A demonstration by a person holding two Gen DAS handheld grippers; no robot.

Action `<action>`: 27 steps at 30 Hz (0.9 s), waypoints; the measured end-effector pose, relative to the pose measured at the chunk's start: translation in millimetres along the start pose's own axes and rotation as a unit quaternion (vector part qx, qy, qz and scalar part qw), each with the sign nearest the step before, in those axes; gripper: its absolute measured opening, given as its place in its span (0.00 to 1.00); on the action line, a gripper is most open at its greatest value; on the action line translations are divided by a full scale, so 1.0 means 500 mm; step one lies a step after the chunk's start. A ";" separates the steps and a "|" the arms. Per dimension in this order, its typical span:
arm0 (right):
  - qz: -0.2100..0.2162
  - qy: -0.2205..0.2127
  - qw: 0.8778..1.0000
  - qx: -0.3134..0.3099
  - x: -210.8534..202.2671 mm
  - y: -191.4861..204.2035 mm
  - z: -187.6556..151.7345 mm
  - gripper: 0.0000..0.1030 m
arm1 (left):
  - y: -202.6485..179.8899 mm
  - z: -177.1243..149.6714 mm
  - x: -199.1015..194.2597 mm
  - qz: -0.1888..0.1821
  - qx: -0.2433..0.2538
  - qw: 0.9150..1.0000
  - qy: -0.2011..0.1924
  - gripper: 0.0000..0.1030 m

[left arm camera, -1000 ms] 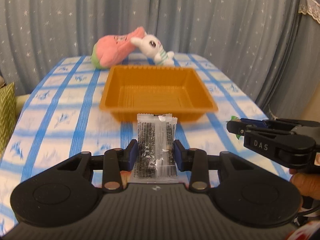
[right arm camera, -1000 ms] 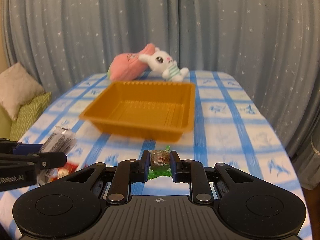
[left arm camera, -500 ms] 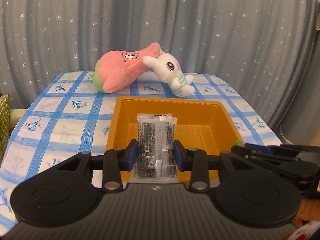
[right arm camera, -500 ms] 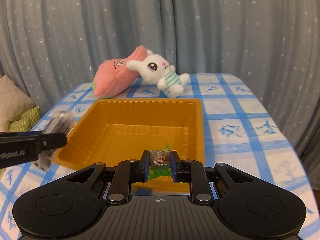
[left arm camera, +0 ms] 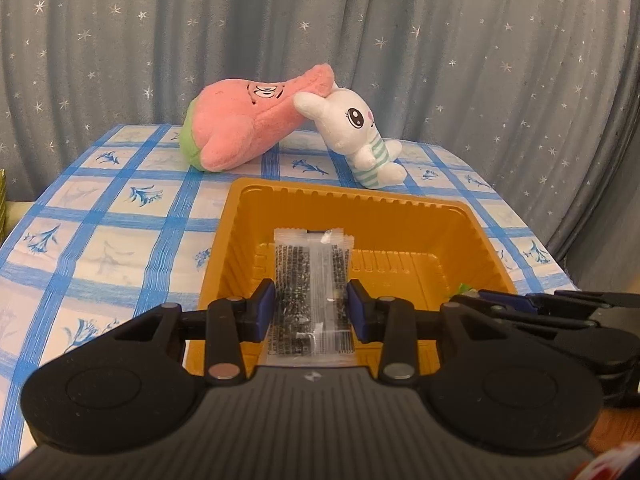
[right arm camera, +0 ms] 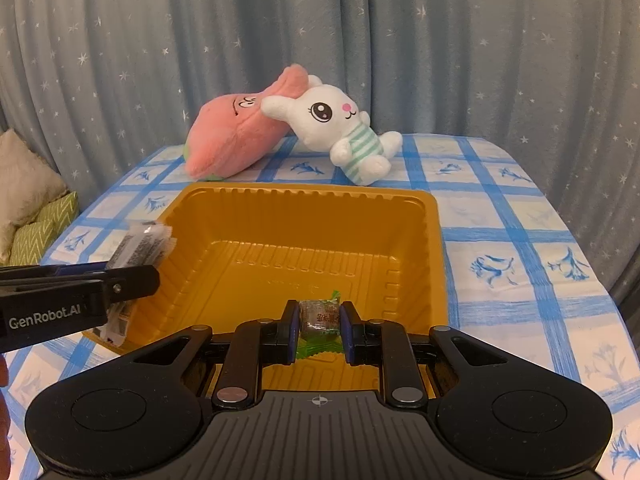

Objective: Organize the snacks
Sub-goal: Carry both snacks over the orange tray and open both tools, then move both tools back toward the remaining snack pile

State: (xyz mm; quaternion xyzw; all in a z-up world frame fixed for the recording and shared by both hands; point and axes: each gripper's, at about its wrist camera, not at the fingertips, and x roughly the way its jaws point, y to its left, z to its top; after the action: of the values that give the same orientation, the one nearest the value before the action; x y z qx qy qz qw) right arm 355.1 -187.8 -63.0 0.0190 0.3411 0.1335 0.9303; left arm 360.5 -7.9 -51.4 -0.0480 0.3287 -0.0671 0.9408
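Note:
An empty orange plastic tray (left arm camera: 404, 210) sits on the blue-checked tablecloth; it also shows in the right wrist view (right arm camera: 304, 196). My left gripper (left arm camera: 311, 309) is shut on a clear packet of dark snack (left arm camera: 310, 280) and holds it above the tray's near left part. In the right wrist view this gripper (right arm camera: 132, 276) and its packet (right arm camera: 140, 244) hang over the tray's left rim. My right gripper (right arm camera: 319, 330) is shut on a small candy in a green wrapper (right arm camera: 319, 316), held over the tray's near edge.
A pink plush (left arm camera: 248, 124) and a white rabbit plush (left arm camera: 356, 136) lie on the table behind the tray. A grey starred curtain (left arm camera: 440, 40) hangs behind the table. Cushions (right arm camera: 32, 200) sit off the table's left side.
Both grippers have moved forward with their snacks, from short of the tray to above it. The tray and plush toys now look nearer.

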 end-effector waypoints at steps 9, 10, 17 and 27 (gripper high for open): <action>0.002 0.006 1.000 0.011 0.009 -0.016 -0.002 0.21 | 0.021 -0.003 -0.003 0.019 -0.012 1.000 -0.008 0.49; 0.005 0.007 1.000 0.014 0.009 -0.018 -0.002 0.21 | 0.022 -0.004 -0.004 0.020 -0.013 1.000 -0.009 0.49; 0.039 -0.008 0.998 0.052 0.009 -0.031 0.004 0.24 | 0.029 -0.006 -0.008 0.019 -0.013 1.000 -0.005 0.49; 0.014 -0.052 0.996 0.067 -0.049 -0.057 0.021 0.63 | 0.029 -0.013 -0.056 0.021 -0.011 1.000 -0.007 0.50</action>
State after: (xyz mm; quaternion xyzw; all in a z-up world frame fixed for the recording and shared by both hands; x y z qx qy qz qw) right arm 350.5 -221.3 -43.2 0.0930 0.3002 0.1225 0.9414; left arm 336.0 10.7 -41.2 -0.0525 0.3236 -0.0435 0.9437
